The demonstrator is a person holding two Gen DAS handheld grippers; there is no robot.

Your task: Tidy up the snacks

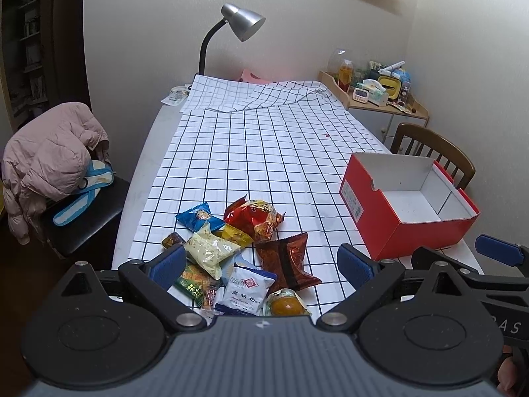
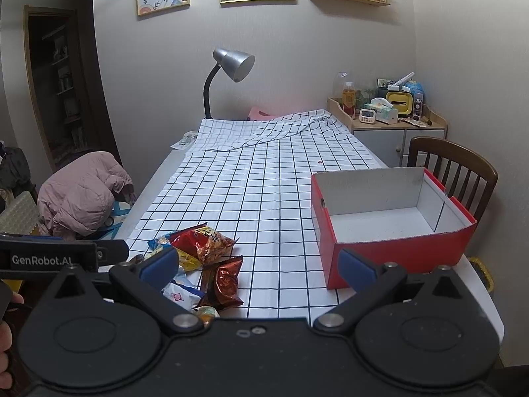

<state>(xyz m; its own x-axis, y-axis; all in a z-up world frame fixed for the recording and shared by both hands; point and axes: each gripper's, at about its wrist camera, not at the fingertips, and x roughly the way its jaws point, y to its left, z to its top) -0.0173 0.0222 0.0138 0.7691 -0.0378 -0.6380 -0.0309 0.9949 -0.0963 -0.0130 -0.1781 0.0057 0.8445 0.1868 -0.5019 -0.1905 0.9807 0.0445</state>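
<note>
Your left gripper (image 1: 261, 264) and right gripper (image 2: 258, 264) both hang spread wide, holding nothing; the snack pile (image 1: 238, 251) lies on the checked cloth, left of the red box (image 1: 406, 205)

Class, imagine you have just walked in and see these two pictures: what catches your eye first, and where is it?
First, the red box, open and empty, on the right side of the checked tablecloth. Next, the heap of snack packets at the near edge, left of the box. Behind them, a silver desk lamp bends over the far end of the table.
</note>
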